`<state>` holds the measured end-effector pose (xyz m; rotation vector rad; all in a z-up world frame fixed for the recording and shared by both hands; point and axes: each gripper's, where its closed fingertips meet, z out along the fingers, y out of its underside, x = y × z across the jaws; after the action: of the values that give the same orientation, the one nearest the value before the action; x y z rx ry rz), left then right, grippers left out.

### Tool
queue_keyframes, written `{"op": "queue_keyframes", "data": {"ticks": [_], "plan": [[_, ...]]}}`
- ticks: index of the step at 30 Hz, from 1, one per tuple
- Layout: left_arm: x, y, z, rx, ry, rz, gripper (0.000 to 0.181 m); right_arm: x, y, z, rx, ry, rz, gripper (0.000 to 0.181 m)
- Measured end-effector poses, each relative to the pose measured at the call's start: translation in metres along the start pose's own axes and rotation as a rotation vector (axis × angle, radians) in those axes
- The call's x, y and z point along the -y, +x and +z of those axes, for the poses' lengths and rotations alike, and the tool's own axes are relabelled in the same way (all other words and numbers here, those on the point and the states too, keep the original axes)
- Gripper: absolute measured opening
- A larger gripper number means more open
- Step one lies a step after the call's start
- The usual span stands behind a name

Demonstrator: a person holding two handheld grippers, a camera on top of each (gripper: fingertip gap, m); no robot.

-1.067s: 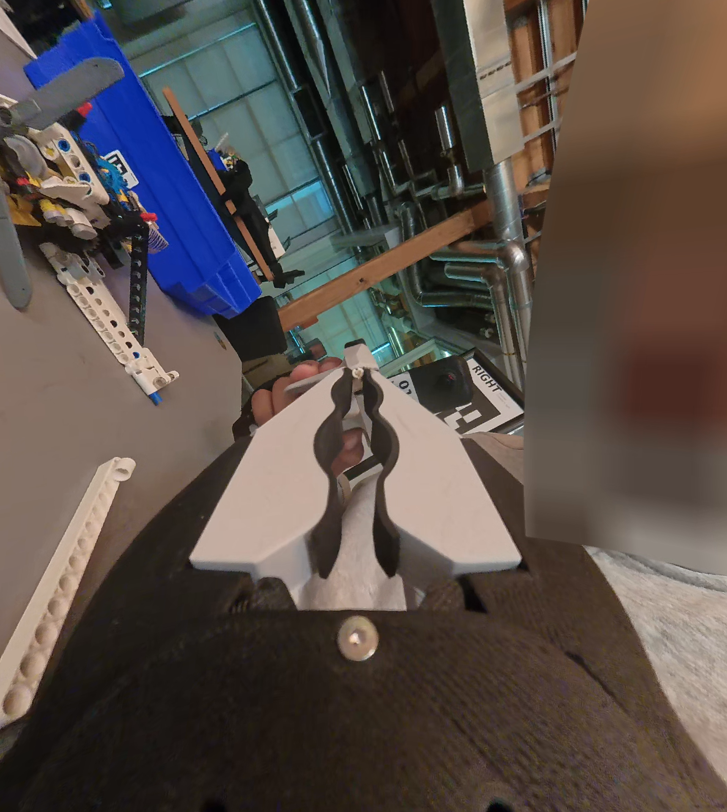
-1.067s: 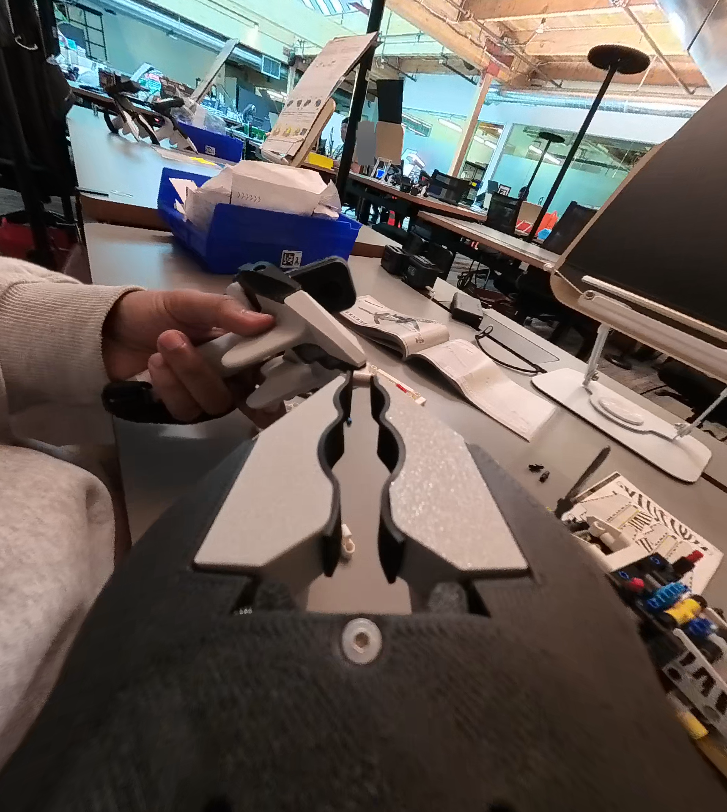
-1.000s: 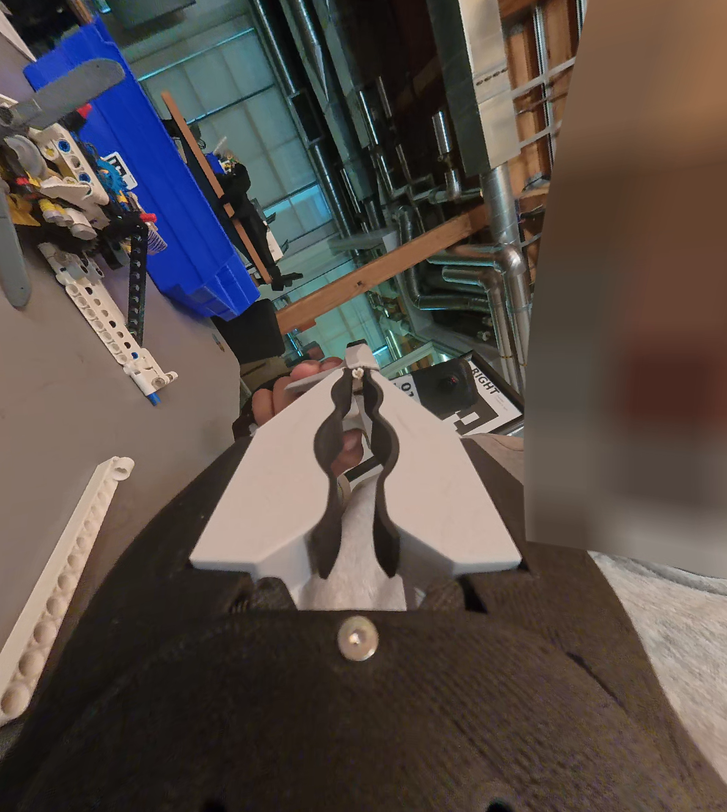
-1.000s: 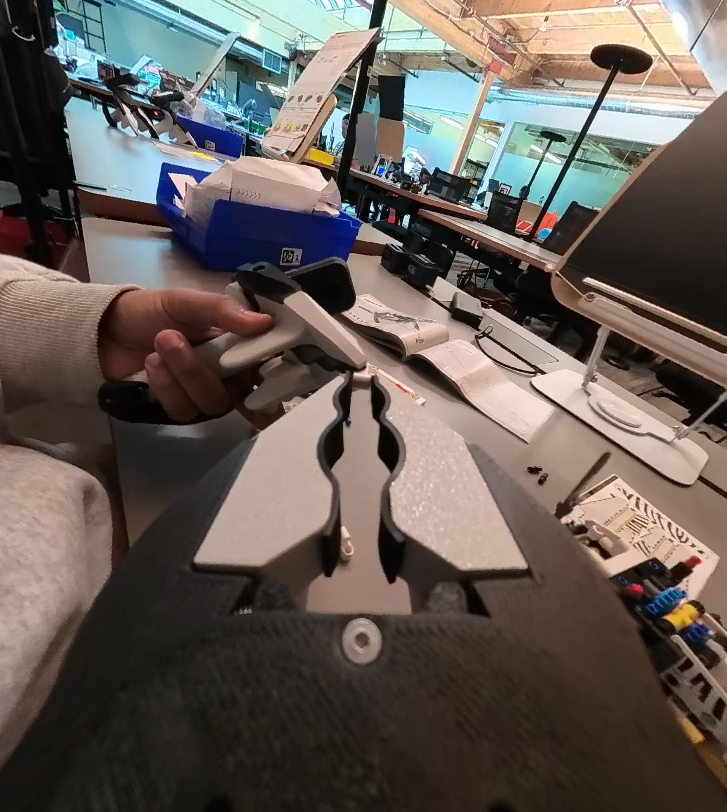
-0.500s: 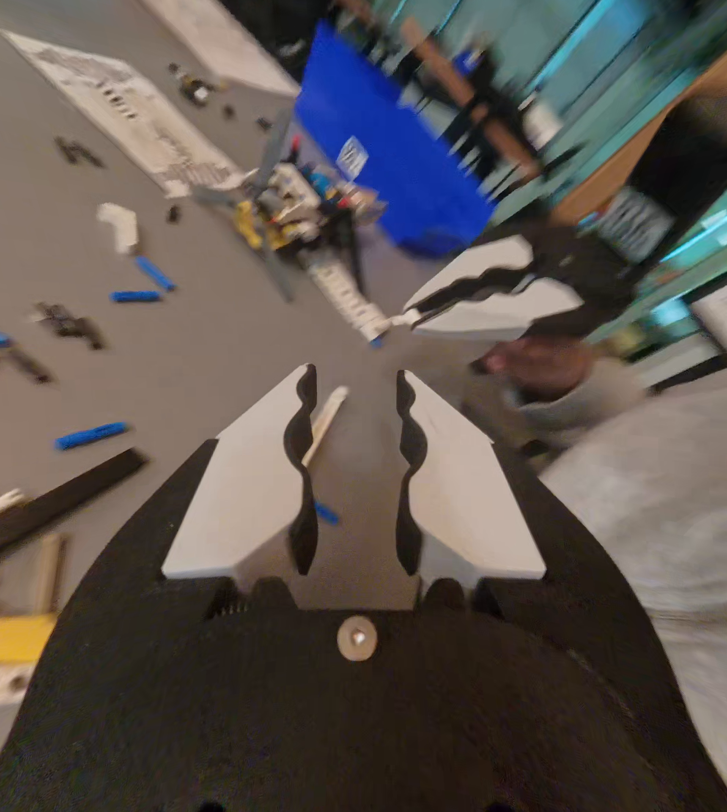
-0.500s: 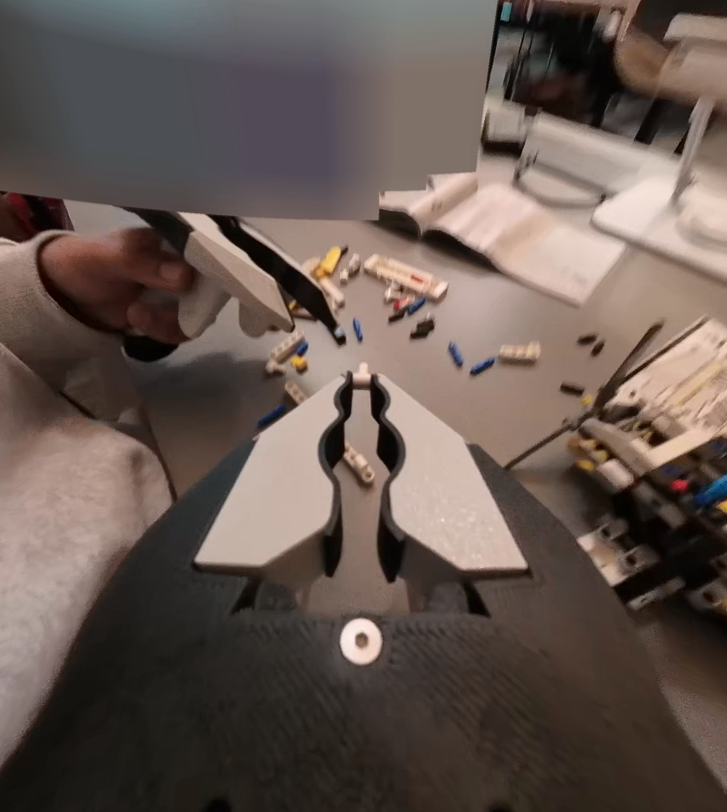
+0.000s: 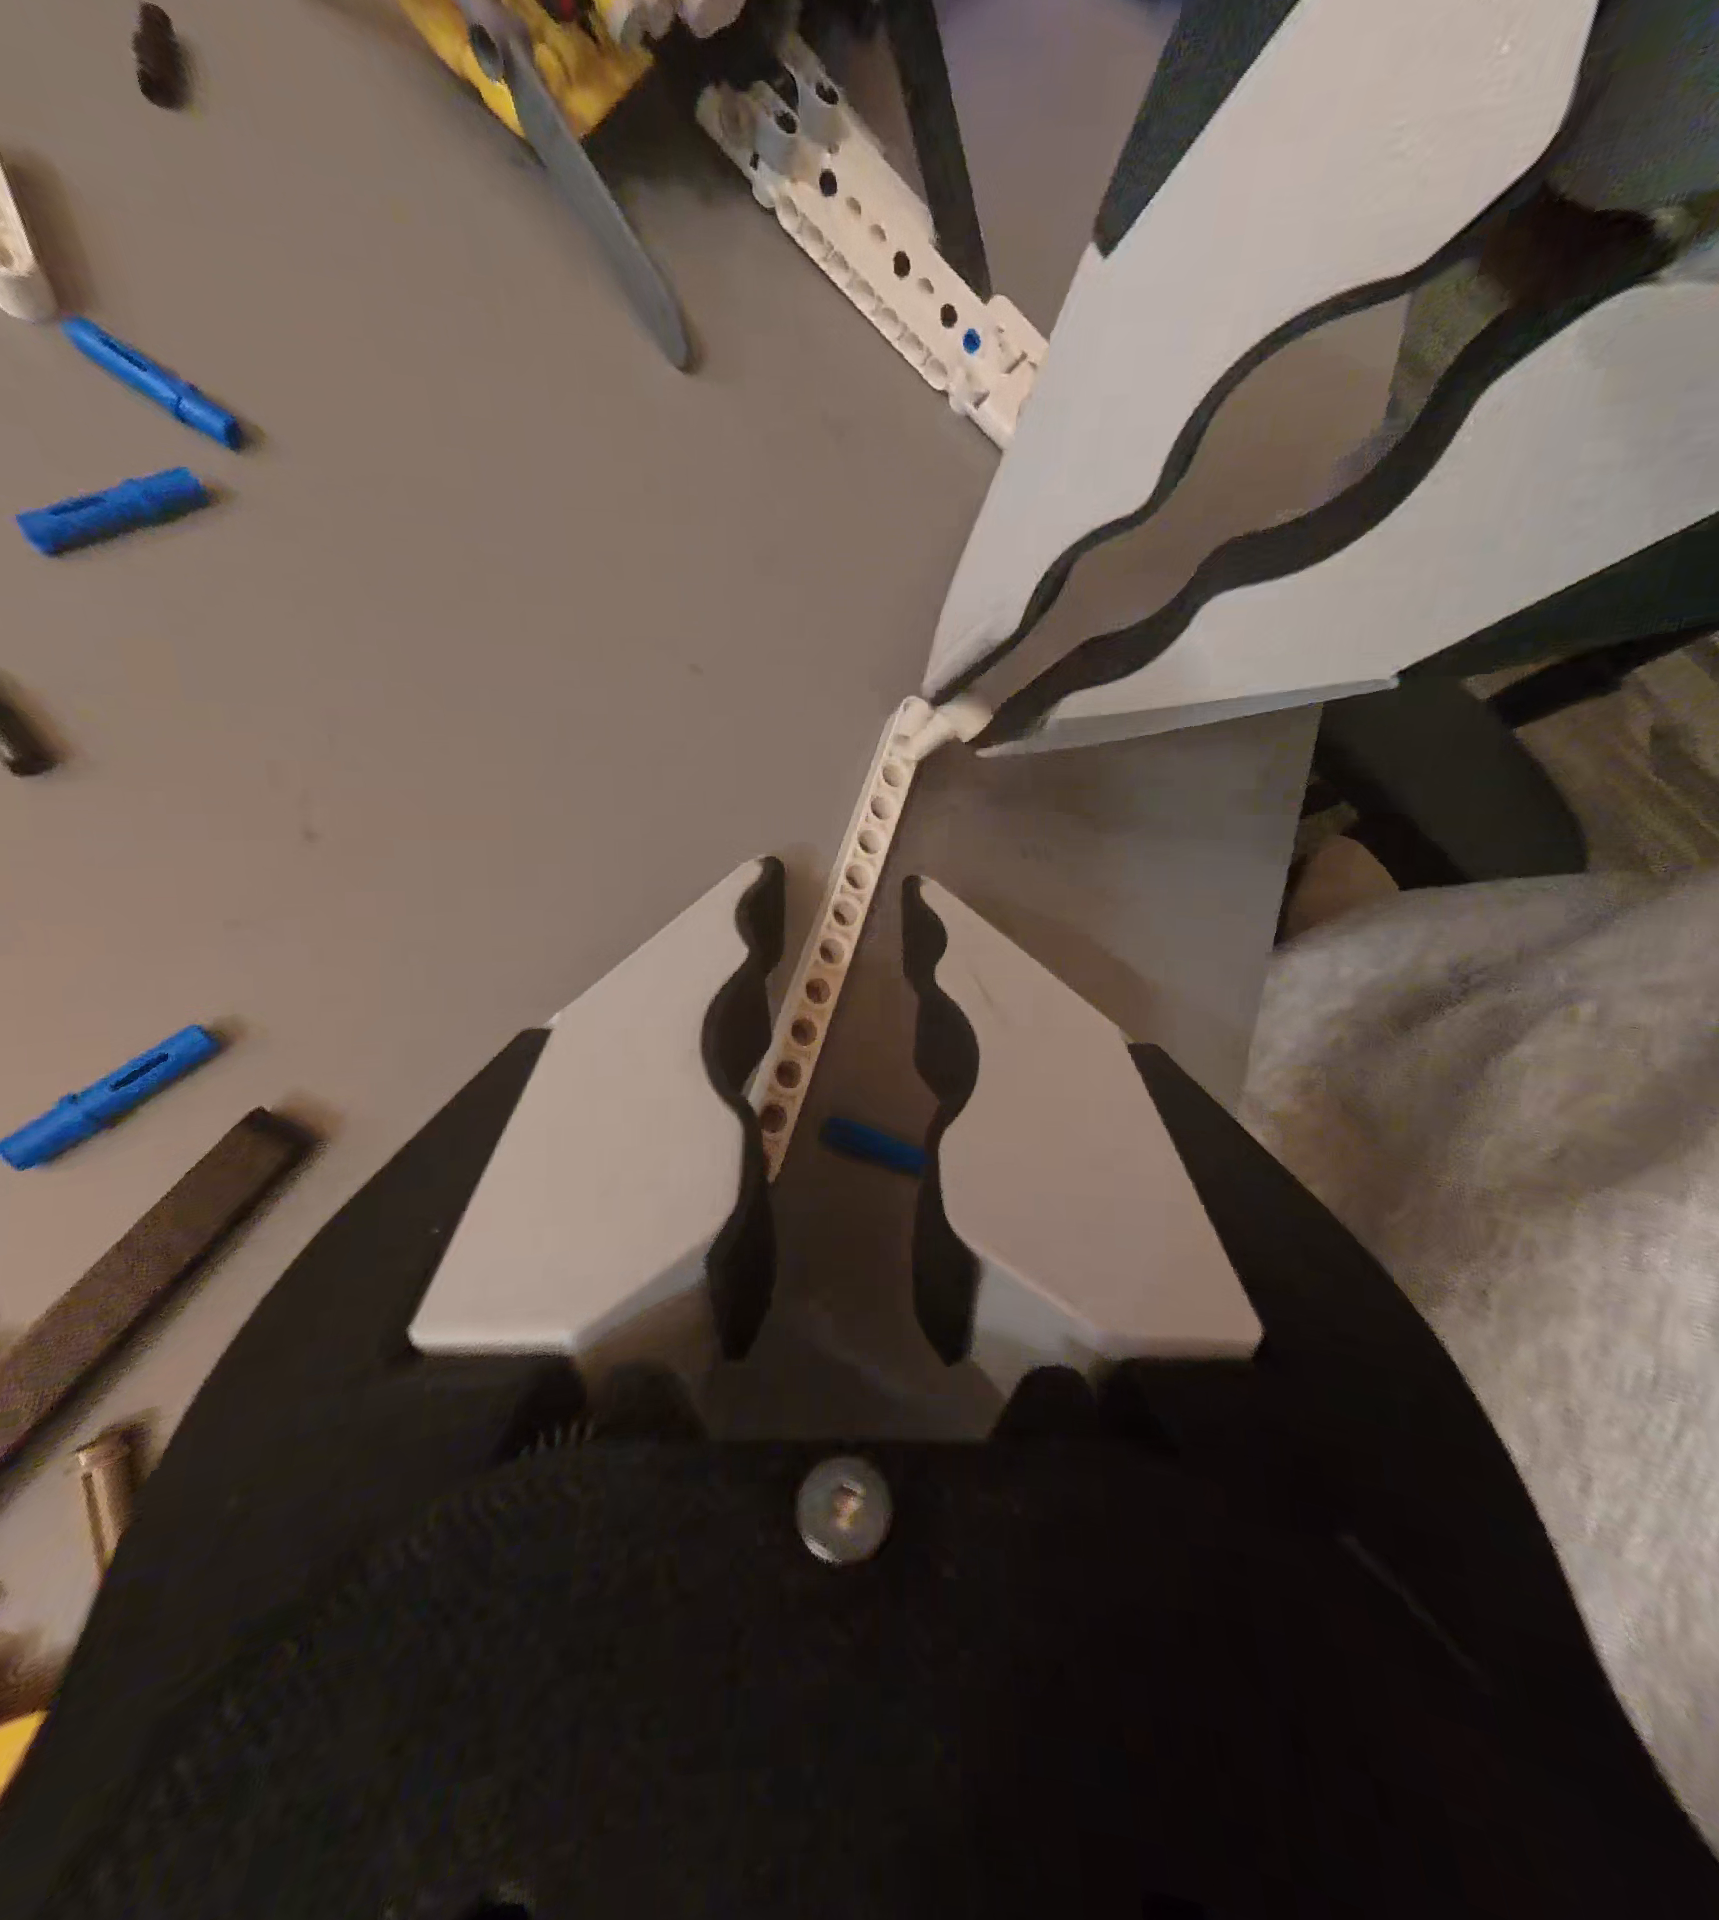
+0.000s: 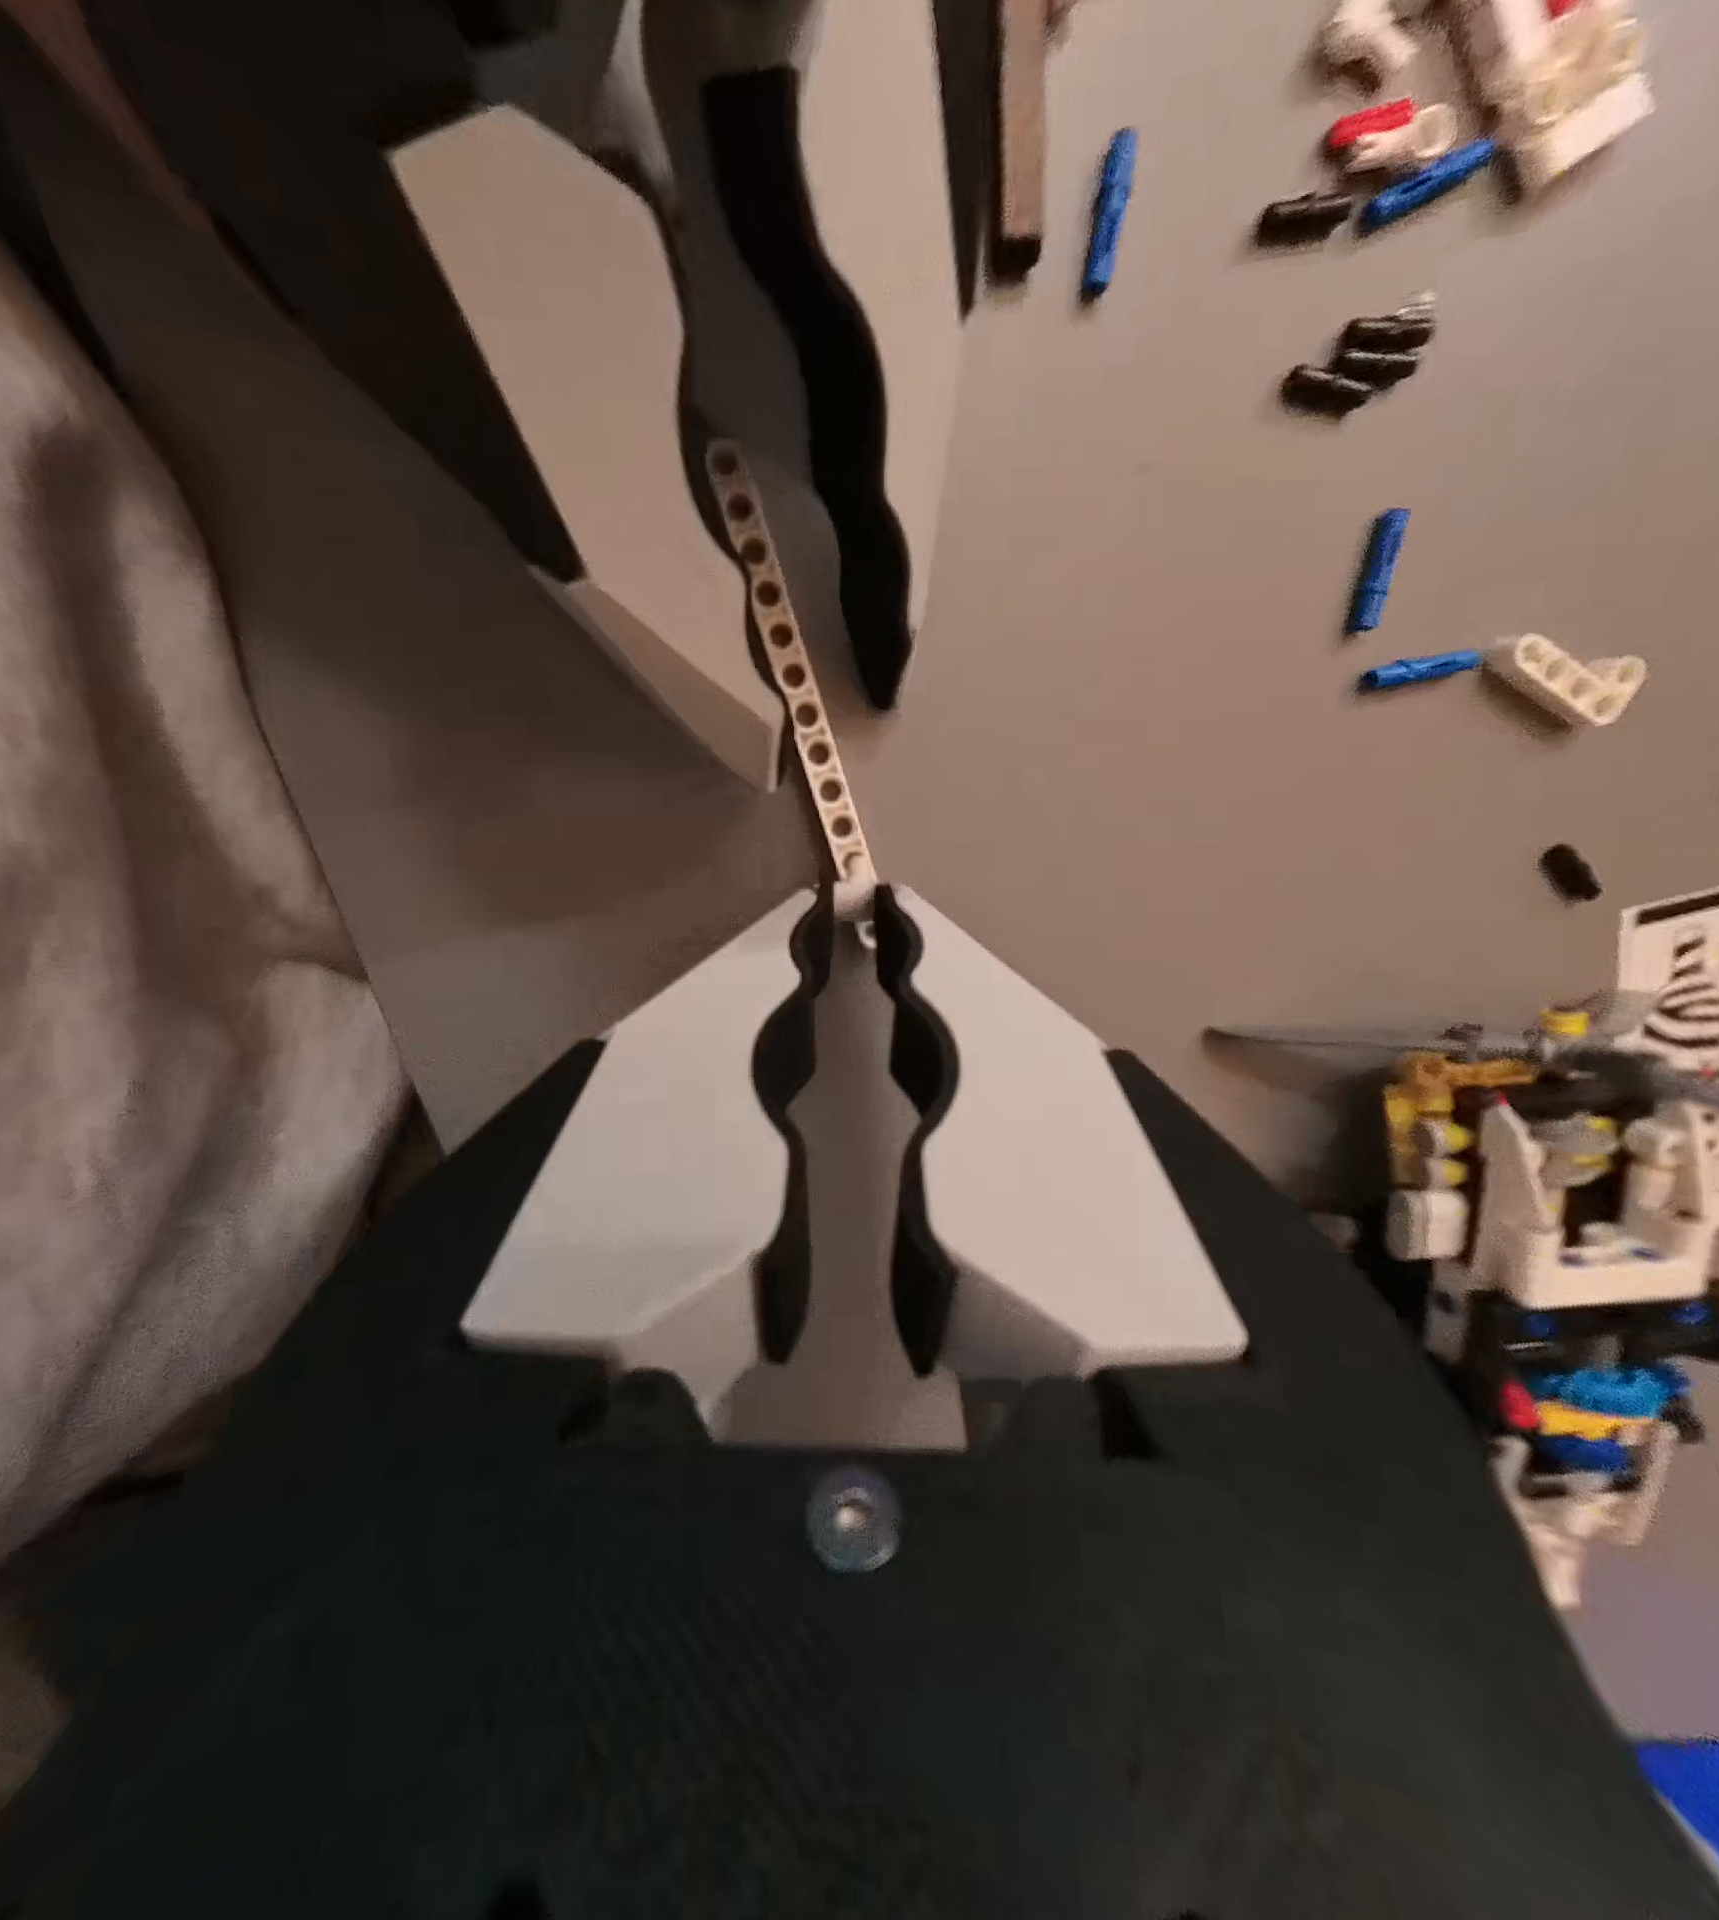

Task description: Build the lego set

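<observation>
Now: right hand-held gripper | seemingly pinching small white piece | long white beam touching

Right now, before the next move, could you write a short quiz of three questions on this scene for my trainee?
1. True or false: the left gripper has its jaws shut on the white beam.
2. The pin beside the beam, between the left jaws, is: A red, B blue, C yellow.
3. Which gripper pinches the small white piece at the beam's end?
Key: 1 false, open around it; 2 B; 3 the right gripper.
</observation>
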<state>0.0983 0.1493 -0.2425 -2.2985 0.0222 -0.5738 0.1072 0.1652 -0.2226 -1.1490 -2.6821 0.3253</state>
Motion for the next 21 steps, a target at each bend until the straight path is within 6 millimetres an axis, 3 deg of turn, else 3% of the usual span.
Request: {"op": "queue_keyframes", "data": {"ticks": [3, 10, 21], "plan": [[-0.001, 0.002, 0.001, -0.054, -0.012, -0.038, 0.007, -0.002, 0.002, 0.003, 0.067, -0.091, -0.065, 0.006], [0.000, 0.003, 0.001, -0.106, -0.003, -0.087, 0.006, -0.002, 0.002, 0.005, 0.201, -0.183, -0.089, 0.006], [0.000, 0.003, 0.001, -0.107, -0.002, -0.092, 0.005, -0.003, 0.002, 0.012, 0.201, -0.297, -0.217, 0.006]]}}
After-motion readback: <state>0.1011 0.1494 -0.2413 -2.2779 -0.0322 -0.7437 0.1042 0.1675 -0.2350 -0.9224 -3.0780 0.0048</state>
